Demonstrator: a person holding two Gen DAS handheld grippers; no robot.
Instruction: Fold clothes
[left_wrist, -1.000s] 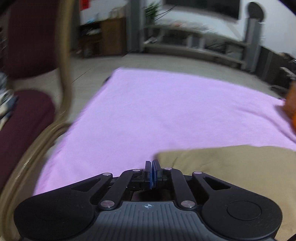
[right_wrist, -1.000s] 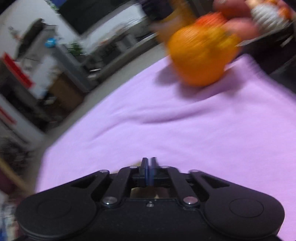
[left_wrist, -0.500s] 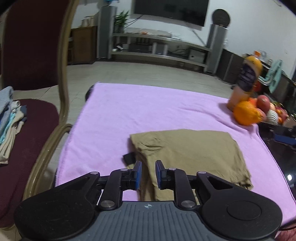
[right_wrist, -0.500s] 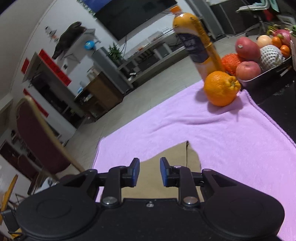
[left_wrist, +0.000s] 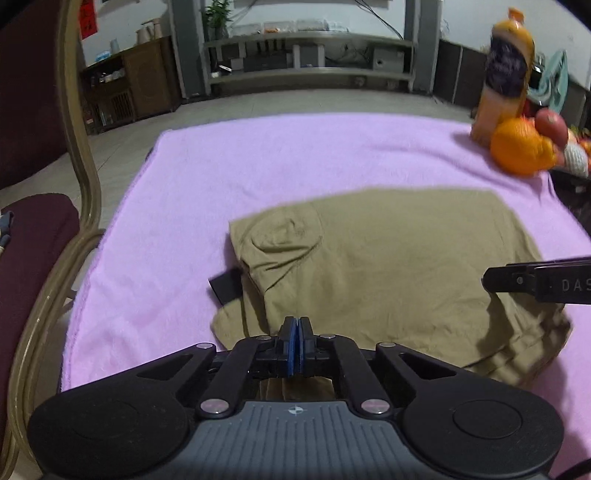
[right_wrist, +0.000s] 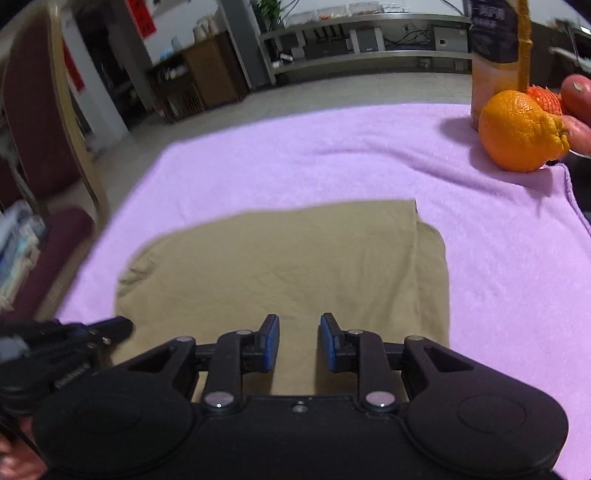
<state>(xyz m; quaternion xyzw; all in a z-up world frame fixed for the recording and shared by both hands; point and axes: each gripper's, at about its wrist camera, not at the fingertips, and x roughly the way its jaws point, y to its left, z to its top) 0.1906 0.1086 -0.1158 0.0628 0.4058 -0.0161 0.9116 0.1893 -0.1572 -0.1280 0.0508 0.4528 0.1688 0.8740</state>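
over the folded khaki garment (right_wrist: 295, 266) the right gripper (right_wrist: 298, 343) gapes wide, the left gripper (left_wrist: 294, 345) pinched together.

We see one khaki garment (left_wrist: 388, 266), folded into a rough rectangle, lying flat on our purple towel (left_wrist: 295, 155), wrinkled at its left end, a small black tag (left_wrist: 226, 285) poking out there

Folded khaki garment (left_wrist: 388, 258) on pink blanket (left_wrist: 258, 166)
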